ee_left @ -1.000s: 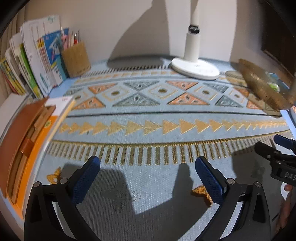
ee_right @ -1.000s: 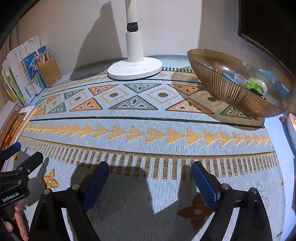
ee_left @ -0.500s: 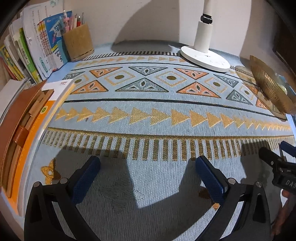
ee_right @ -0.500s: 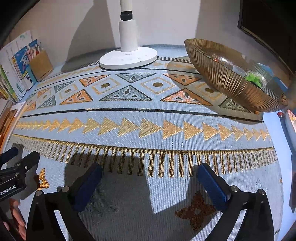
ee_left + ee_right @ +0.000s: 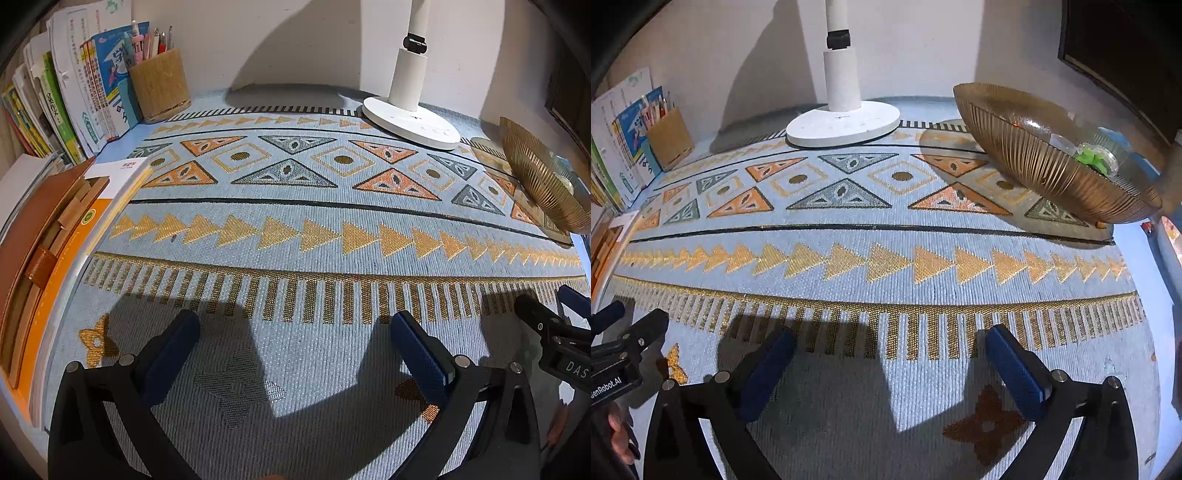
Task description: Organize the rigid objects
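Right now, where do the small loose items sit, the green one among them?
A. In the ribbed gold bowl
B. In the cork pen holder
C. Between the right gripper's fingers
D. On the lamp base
A: the right wrist view shows the green item lying inside the ribbed gold bowl, while the right gripper stands open over bare mat.

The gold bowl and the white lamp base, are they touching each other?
Apart. The right wrist view shows a strip of patterned mat between the gold bowl and the white lamp base, with the bowl standing off to the right of it.
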### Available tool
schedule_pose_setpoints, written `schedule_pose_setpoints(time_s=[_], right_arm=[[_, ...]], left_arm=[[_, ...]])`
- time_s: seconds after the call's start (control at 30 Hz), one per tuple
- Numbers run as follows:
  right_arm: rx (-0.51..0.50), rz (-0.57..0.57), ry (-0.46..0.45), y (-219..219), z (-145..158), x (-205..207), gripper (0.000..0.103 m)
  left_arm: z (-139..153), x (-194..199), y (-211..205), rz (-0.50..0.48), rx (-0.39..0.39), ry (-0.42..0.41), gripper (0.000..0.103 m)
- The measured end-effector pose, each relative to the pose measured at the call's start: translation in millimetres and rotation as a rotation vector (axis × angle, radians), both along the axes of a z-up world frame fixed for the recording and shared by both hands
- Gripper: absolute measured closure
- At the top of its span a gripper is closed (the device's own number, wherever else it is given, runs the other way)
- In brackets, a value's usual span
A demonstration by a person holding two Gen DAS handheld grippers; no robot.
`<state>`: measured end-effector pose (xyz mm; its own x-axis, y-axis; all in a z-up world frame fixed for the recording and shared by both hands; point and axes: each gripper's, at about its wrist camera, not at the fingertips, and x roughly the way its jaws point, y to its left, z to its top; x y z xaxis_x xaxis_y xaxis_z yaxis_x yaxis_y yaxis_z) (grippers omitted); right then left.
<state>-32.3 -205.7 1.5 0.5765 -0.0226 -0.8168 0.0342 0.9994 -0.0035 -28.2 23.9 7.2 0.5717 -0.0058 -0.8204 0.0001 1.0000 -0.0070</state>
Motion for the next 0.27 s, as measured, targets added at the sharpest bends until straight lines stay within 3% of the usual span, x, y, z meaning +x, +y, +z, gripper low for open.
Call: schedule_pose_setpoints(time_s=[0.27], right_arm=[[-0.001, 0.0, 0.0, -1.0, 0.5, -0.2, 0.0]], left_arm=[[0.6, -0.2, 0.2, 0.0, -0.001, 0.0, 0.0]])
